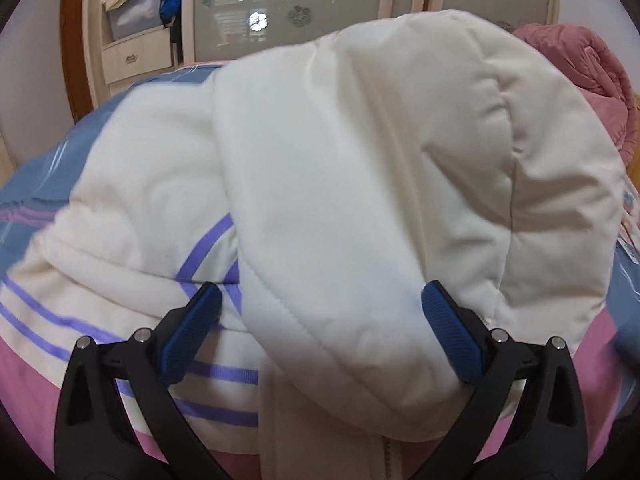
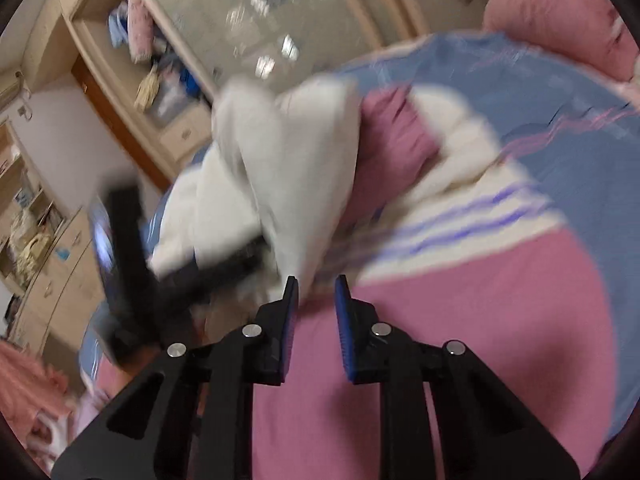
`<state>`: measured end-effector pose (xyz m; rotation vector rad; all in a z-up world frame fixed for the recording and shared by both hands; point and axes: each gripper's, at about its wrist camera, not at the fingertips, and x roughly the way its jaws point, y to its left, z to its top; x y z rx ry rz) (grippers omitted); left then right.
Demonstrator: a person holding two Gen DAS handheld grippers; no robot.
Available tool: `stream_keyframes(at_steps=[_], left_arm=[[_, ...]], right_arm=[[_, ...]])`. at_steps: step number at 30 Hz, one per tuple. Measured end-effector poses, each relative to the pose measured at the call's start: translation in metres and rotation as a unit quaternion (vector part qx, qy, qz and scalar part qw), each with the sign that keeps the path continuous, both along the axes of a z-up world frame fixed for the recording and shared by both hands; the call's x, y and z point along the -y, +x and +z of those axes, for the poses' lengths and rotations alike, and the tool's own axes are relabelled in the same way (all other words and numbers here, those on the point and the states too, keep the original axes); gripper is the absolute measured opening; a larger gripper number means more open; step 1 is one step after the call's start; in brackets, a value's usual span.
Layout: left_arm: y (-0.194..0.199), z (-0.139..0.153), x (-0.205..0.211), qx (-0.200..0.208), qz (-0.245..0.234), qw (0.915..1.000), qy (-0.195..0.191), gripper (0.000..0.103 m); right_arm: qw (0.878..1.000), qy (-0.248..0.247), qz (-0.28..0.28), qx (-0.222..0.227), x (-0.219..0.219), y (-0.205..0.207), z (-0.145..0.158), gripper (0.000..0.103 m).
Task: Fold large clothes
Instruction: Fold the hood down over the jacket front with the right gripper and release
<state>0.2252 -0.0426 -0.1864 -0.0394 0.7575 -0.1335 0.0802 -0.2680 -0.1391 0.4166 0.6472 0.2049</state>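
A padded jacket lies on the bed, white (image 1: 360,160) on top, with purple stripes (image 1: 208,372) and pink (image 1: 32,376) below. My left gripper (image 1: 320,288) stands wide open around a thick white fold of it. That fold rests against the right pad (image 1: 452,332), while a gap shows beside the left pad (image 1: 192,336). In the blurred right wrist view my right gripper (image 2: 316,280) hovers over the jacket's pink part (image 2: 480,300), jaws narrowly apart with pink showing through the gap. A raised white flap (image 2: 280,168) ends at its left fingertip (image 2: 292,284). The dark left gripper (image 2: 132,248) blurs at left.
The bed has a blue patterned cover (image 1: 36,188) (image 2: 520,92). A pink quilt (image 1: 580,64) (image 2: 560,12) is bunched at the far right. Beyond the bed stands a wardrobe with mirrored doors (image 1: 280,8) and an open shelf of clothes (image 1: 136,12). Cream drawers (image 2: 60,280) are at left.
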Motion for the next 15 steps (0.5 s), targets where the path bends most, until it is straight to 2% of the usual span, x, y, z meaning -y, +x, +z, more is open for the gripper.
stream_keyframes(at_steps=[4, 7, 10, 12, 15], left_arm=[[-0.003, 0.000, -0.009, 0.001, -0.004, 0.9998, -0.021, 0.101], [-0.007, -0.001, -0.013, 0.006, -0.006, 0.9996, -0.028, 0.101], [-0.009, -0.003, -0.017, 0.007, -0.007, 0.9995, -0.029, 0.101], [-0.011, -0.004, -0.021, 0.007, -0.009, 0.9994, -0.032, 0.101], [-0.016, -0.006, -0.024, 0.008, -0.016, 0.9991, -0.039, 0.101]], right_arm=[[0.999, -0.011, 0.020, 0.026, -0.007, 0.030, 0.033, 0.021], [0.997, -0.017, 0.068, 0.035, -0.034, 0.059, 0.048, 0.021], [0.991, -0.021, 0.130, -0.008, -0.058, 0.100, 0.042, 0.026], [0.993, -0.006, 0.110, -0.043, -0.050, 0.122, 0.031, 0.026], [0.995, 0.007, 0.021, -0.098, -0.010, 0.149, -0.005, 0.026]])
